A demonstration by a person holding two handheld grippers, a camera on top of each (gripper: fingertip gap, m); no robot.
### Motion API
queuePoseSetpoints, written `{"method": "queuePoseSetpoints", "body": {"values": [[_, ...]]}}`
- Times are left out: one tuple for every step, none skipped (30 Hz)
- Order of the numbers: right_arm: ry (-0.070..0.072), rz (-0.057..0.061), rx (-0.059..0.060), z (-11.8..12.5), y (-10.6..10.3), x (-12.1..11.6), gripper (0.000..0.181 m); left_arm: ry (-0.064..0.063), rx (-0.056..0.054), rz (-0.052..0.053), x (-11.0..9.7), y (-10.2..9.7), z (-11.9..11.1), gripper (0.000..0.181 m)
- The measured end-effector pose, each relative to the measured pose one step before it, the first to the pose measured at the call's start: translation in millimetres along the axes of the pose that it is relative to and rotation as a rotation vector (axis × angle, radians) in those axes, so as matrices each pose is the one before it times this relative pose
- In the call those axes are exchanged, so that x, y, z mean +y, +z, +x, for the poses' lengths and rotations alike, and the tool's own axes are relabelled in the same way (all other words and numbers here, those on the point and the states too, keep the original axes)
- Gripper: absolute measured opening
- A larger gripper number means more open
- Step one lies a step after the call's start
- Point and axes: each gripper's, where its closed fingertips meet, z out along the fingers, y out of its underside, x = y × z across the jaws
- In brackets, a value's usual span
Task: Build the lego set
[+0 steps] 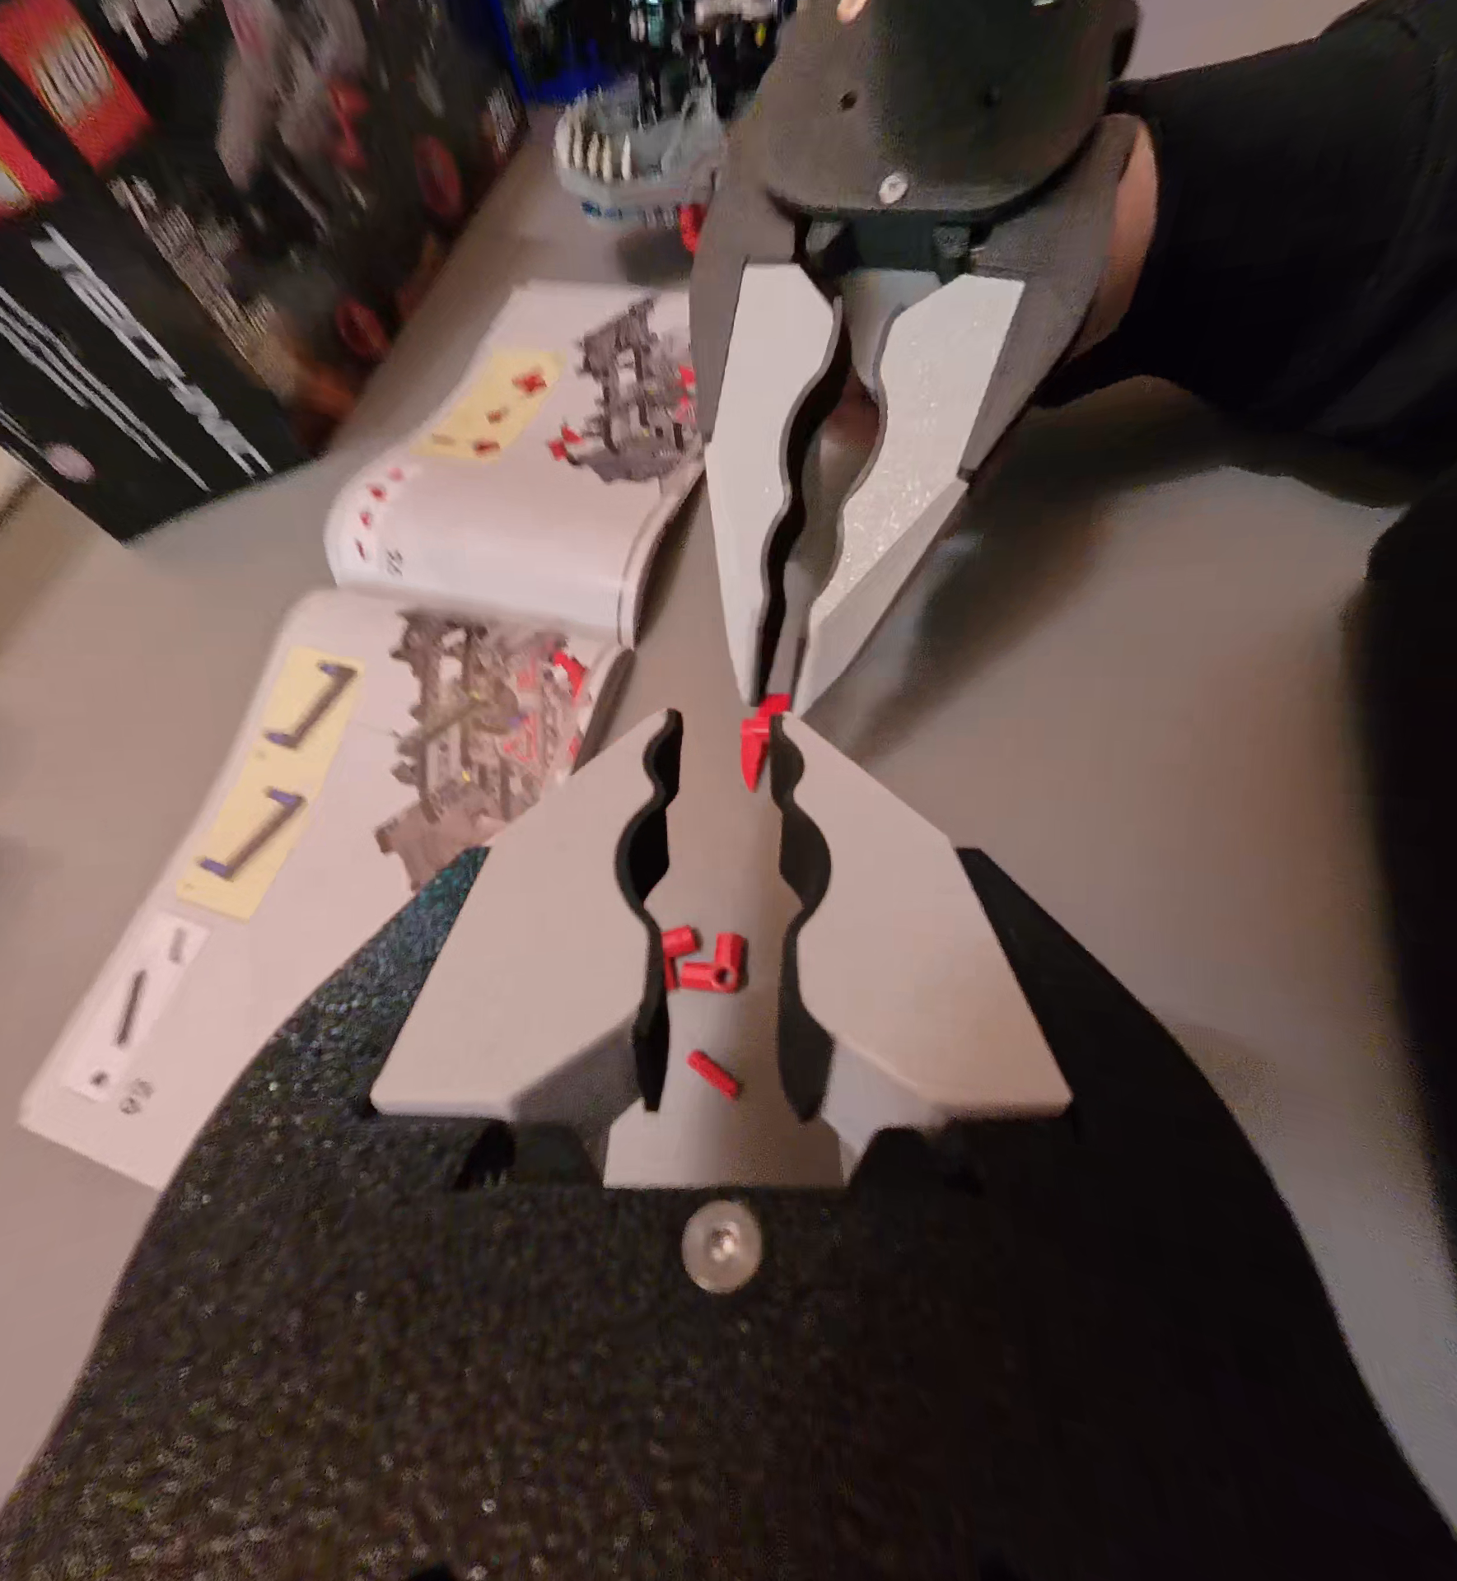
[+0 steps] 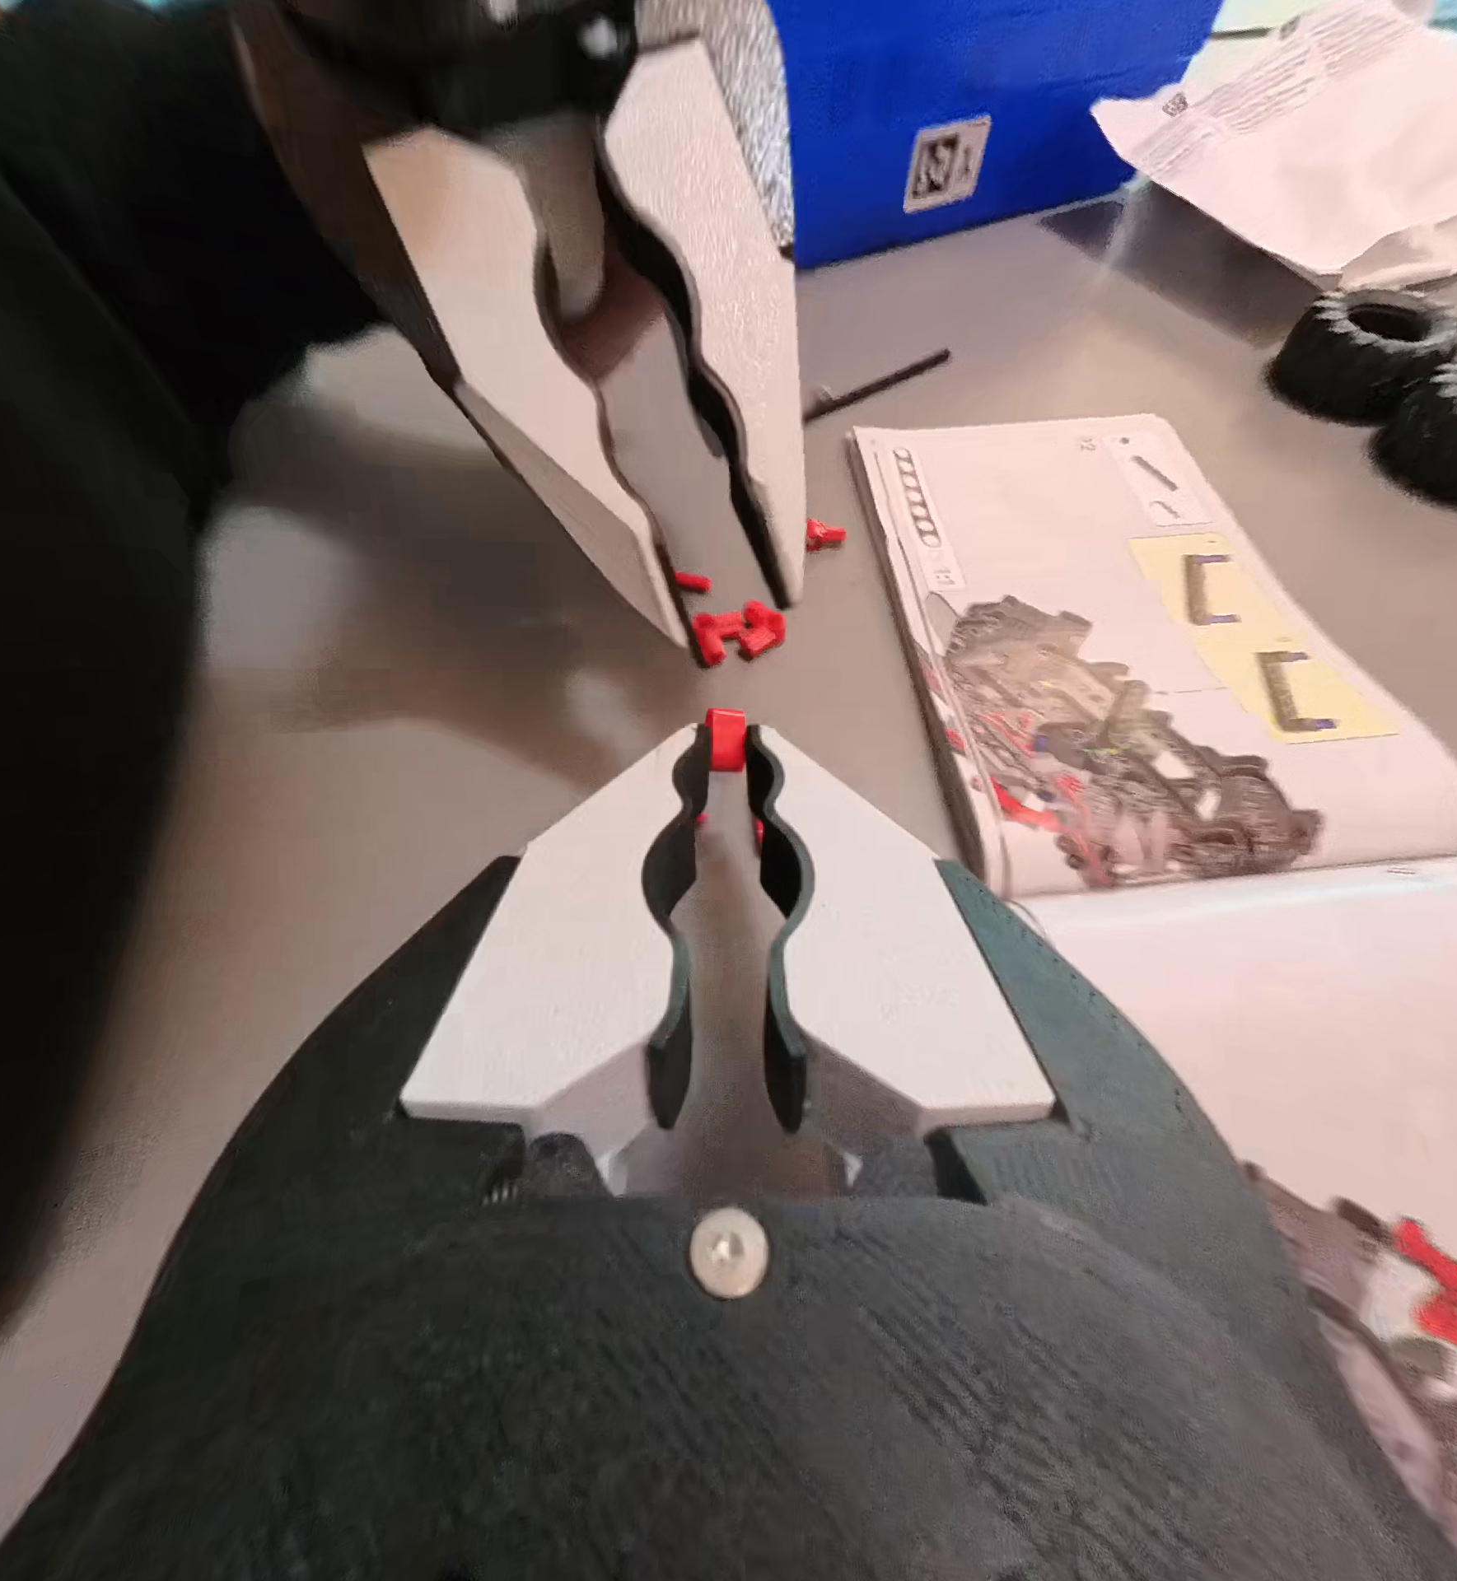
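Note:
My right gripper (image 2: 725, 737) is shut on a small red Lego connector (image 2: 725, 743), held at its fingertips just above the grey table. In the left wrist view the right gripper (image 1: 772, 689) comes down from the top with that red piece (image 1: 757, 744) at its tips. My left gripper (image 1: 726, 725) is open and empty, tip to tip with the right one. Several loose red pins and connectors (image 1: 701, 962) lie on the table between its fingers. In the right wrist view the left gripper (image 2: 737, 616) hovers over these red pieces (image 2: 737, 635).
An open instruction booklet (image 1: 451, 650) lies left of the grippers and also shows in the right wrist view (image 2: 1135, 650). Lego boxes (image 1: 151, 239) stand at the far left. A blue bin (image 2: 964, 111), black tyres (image 2: 1409, 376), a black axle (image 2: 879, 385) and a folded sheet (image 2: 1324, 145) lie beyond.

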Motion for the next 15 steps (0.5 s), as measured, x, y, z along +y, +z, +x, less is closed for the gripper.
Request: {"method": "queuePoseSetpoints", "body": {"values": [[0.0625, 0.0437, -0.0422, -3.51, -2.5, -6.19, 0.007, 0.0299, -0.0031, 0.0199, -3.94, -0.78, 1.41, 0.018], [0.0634, 0.0456, -0.0392, -2.98, -2.37, -6.27, 0.007, 0.0236, 0.008, 0.0172, -3.13, -0.84, 2.59, 0.017], [0.062, 0.0409, -0.0506, -4.27, -2.04, -5.59, 0.007, 0.0223, 0.0084, 0.02, -2.81, -0.91, 2.54, 0.017], [0.0569, 0.0303, -0.0371, -2.14, -1.44, -3.98, 0.007, 0.0255, 0.0126, 0.0217, -2.77, -1.32, 3.19, 0.014], [0.0483, 0.0209, -0.02, 0.3, -0.88, -2.29, 0.007, 0.0299, 0.0072, 0.0154, -1.77, -1.57, 2.21, 0.017], [0.0371, 0.022, -0.0248, -1.01, -0.4, -2.56, 0.007, 0.0313, 0.001, 0.0097, -1.09, -1.48, 1.47, 0.019], [0.0266, 0.0234, -0.0323, -2.74, -0.06, -3.11, 0.006, 0.0305, 0.0039, 0.0064, -0.64, -1.48, 1.95, 0.018], [0.023, 0.0209, -0.0167, -0.99, 0.47, -3.13, 0.006, 0.0224, 0.0035, 0.0031, -0.12, -1.15, 1.75, 0.018], [0.0204, 0.0151, -0.0209, -1.95, 0.82, -2.49, 0.006, 0.0119, 0.002, 0.0017, 0.02, -0.6, 1.26, 0.018], [0.0193, 0.007, -0.0312, -3.56, 1.21, -1.45, 0.006, 0.0053, -0.0053, 0.0043, -0.4, -0.36, 0.0, 0.016], [0.0149, -0.0058, -0.0198, -2.19, 1.84, 0.21, 0.006, 0.0069, -0.013, 0.0008, 0.22, -0.59, -1.29, 0.008], [0.0078, -0.013, -0.0024, 0.11, 1.91, 1.18, 0.006, 0.0151, -0.0092, -0.0073, 1.42, -0.96, -0.94, 0.006], [0.0023, -0.0038, -0.0022, -0.08, 1.34, -0.06, 0.006, 0.0164, -0.0123, 0.0013, 0.07, -1.35, -1.32, 0.006], [-0.0006, 0.0086, -0.0061, -0.85, 0.66, -2.15, 0.007, 0.0033, -0.0129, 0.0105, -1.21, -1.67, -1.62, 0.006], [-0.0045, 0.0192, -0.0001, -0.01, -0.11, -3.75, 0.007, -0.0171, -0.0116, 0.0115, -1.05, -1.65, -2.39, 0.006]]}}
